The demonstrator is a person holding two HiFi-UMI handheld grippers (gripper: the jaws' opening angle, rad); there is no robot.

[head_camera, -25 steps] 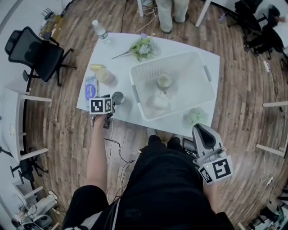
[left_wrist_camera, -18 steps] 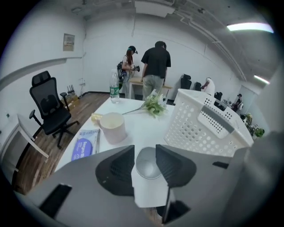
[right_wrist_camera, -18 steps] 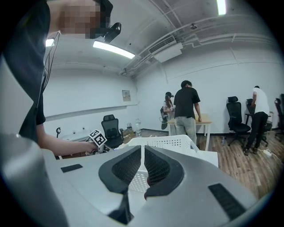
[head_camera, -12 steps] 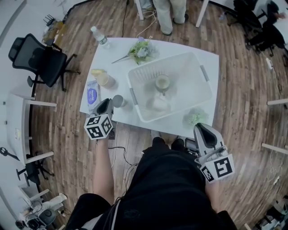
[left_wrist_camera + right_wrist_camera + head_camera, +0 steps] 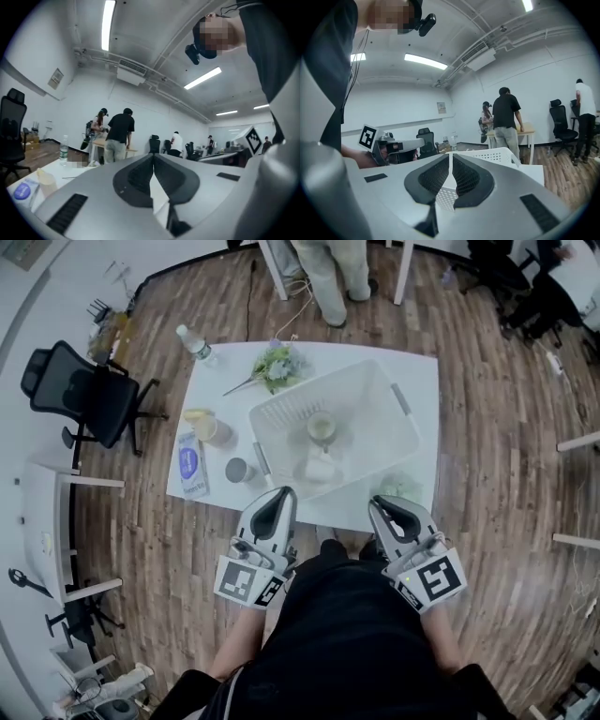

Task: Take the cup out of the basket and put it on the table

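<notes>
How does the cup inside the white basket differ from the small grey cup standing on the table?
The pale cup sits inside the basket, while the grey cup stands on the bare table just outside the basket's left side. The pale cup looks light and creamy; the grey cup is clearly darker. The pale cup also seems a little wider than the grey cup. Both stand upright with their mouths up, and nothing touches either.

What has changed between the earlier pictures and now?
The left tool drew back from the grey cup on the table toward the person. Its jaws have just been closing, with nothing between them. The grey cup, basket and right tool stayed.
</notes>
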